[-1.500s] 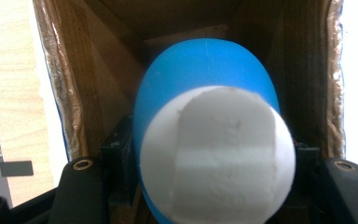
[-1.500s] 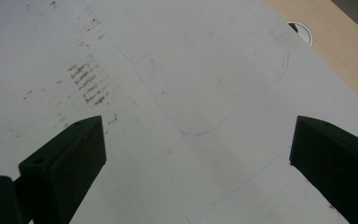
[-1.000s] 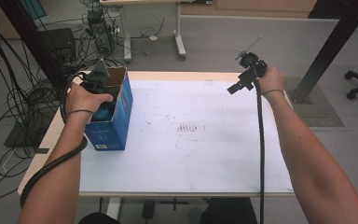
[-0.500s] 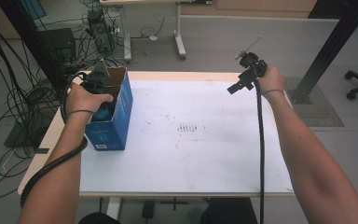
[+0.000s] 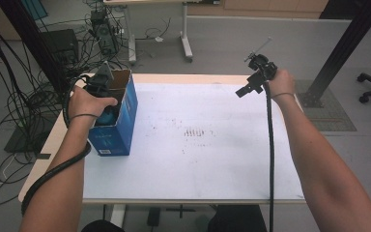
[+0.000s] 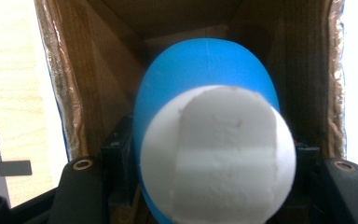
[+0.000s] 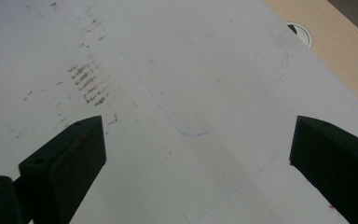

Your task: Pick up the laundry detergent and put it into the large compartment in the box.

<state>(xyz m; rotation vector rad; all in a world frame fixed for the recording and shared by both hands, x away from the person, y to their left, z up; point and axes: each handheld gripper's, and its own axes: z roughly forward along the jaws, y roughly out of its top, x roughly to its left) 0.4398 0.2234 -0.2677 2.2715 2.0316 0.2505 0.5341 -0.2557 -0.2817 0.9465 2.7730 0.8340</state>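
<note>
At the tabletop's left edge my left gripper [image 5: 107, 92] sits down inside the open blue box [image 5: 118, 126], jaws clamped on a blue-and-white object [image 6: 209, 140]. The white sheet [image 5: 198, 145] over the table [image 5: 48, 145] carries brown smudges near its middle. Near the far right corner my right gripper [image 5: 251, 84] hangs above the sheet, jaws wide apart and empty. Cables litter the grey floor [image 5: 222, 43] beyond. Nothing has shifted since the earlier frame

Left hand-held gripper [image 5: 107, 99] tips hidden in box [image 5: 121, 126]; blue/white object [image 6: 212, 135] unidentifiable.
</note>
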